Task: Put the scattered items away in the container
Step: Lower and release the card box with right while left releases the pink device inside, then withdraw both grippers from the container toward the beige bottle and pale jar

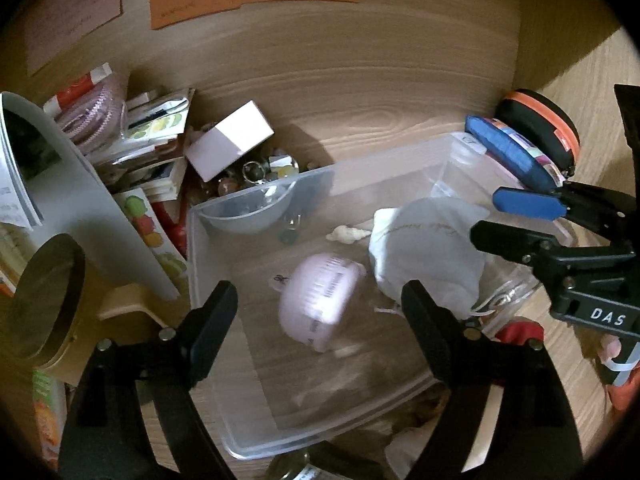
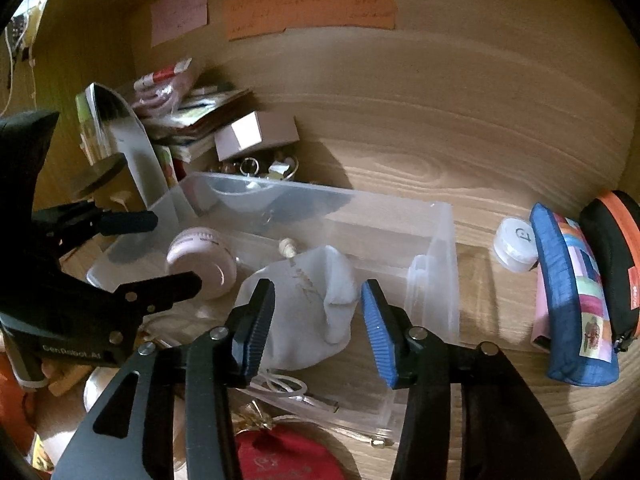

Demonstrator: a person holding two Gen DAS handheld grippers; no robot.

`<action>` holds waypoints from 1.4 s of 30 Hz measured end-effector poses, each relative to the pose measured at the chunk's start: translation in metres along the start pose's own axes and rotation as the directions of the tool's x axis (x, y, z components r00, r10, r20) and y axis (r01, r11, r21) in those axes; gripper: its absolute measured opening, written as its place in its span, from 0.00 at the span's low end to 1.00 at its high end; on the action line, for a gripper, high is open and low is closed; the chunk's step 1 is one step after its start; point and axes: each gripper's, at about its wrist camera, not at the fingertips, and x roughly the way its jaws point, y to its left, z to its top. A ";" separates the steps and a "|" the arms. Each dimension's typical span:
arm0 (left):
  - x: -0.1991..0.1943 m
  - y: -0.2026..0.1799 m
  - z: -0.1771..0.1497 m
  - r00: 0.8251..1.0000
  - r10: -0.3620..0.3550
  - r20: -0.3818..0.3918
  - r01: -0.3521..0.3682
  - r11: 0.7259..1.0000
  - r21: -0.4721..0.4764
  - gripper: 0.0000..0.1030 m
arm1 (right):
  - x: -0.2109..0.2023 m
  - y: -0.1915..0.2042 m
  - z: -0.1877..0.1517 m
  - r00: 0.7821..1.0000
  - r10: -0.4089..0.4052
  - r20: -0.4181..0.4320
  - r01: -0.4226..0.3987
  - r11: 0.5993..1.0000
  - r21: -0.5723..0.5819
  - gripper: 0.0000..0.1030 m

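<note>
A clear plastic container point(image 1: 224, 280) point(image 2: 436, 248) stands on the wooden desk. In it lie a round pink case point(image 1: 316, 304) point(image 2: 200, 260), blurred in the left wrist view, a white cloth pouch point(image 1: 424, 252) point(image 2: 312, 308) and a small shell point(image 1: 348, 234). My left gripper point(image 1: 316, 312) point(image 2: 172, 252) is open above the pink case, not touching it. My right gripper point(image 2: 318, 320) point(image 1: 484, 218) is open over the white pouch and holds nothing.
A blue patterned pouch point(image 2: 576, 300) point(image 1: 516, 152), a black-and-orange case point(image 2: 612, 256) point(image 1: 540, 124) and a small white jar point(image 2: 514, 246) lie right of the container. A white box point(image 1: 230, 140), trinkets and stacked booklets point(image 1: 156, 124) crowd the left. A red pouch point(image 2: 288, 456) lies near.
</note>
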 end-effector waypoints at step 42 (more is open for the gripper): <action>-0.136 0.030 -0.045 0.980 0.101 0.169 -0.093 0.994 -0.056 0.98 | -0.122 0.032 -0.018 0.986 -0.016 0.163 0.002 0.996 0.087 0.81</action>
